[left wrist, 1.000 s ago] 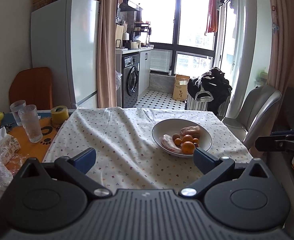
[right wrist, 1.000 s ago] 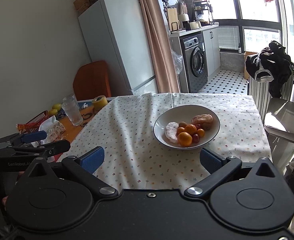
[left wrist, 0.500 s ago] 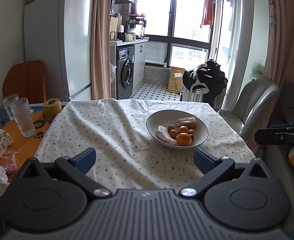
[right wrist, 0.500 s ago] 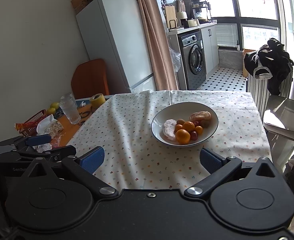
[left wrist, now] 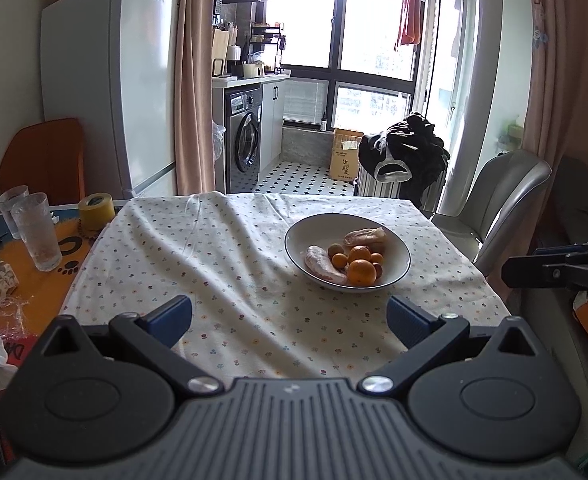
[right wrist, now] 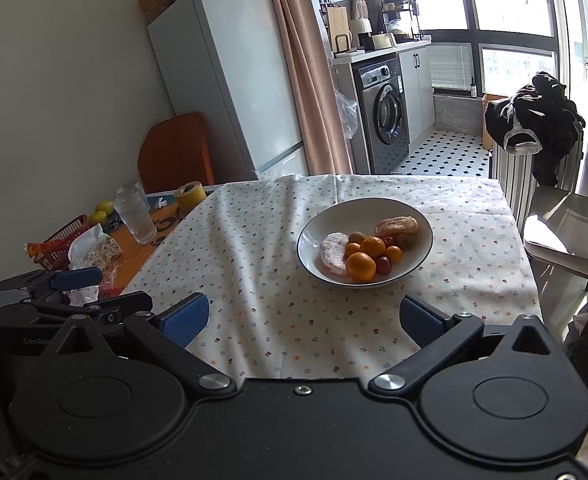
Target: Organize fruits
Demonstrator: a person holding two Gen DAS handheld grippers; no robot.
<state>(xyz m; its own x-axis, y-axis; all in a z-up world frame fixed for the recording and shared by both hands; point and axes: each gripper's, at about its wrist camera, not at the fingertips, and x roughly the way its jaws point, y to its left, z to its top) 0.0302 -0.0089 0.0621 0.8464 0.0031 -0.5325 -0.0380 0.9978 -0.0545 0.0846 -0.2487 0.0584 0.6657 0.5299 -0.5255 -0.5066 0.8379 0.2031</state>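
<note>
Only the right wrist view shows the red basket [right wrist: 60, 240] and yellow-green fruit [right wrist: 101, 210] at the table's left edge; the left wrist view shows the grey chair [left wrist: 505, 200] more fully. The white bowl [left wrist: 399, 270] sits on the dotted tablecloth [left wrist: 222, 264], holding oranges [left wrist: 361, 272], small round fruits and pale pinkish pieces. The left gripper [left wrist: 289, 316] and right gripper [right wrist: 304, 320] both hang spread apart, empty, near the table's front edge
</note>
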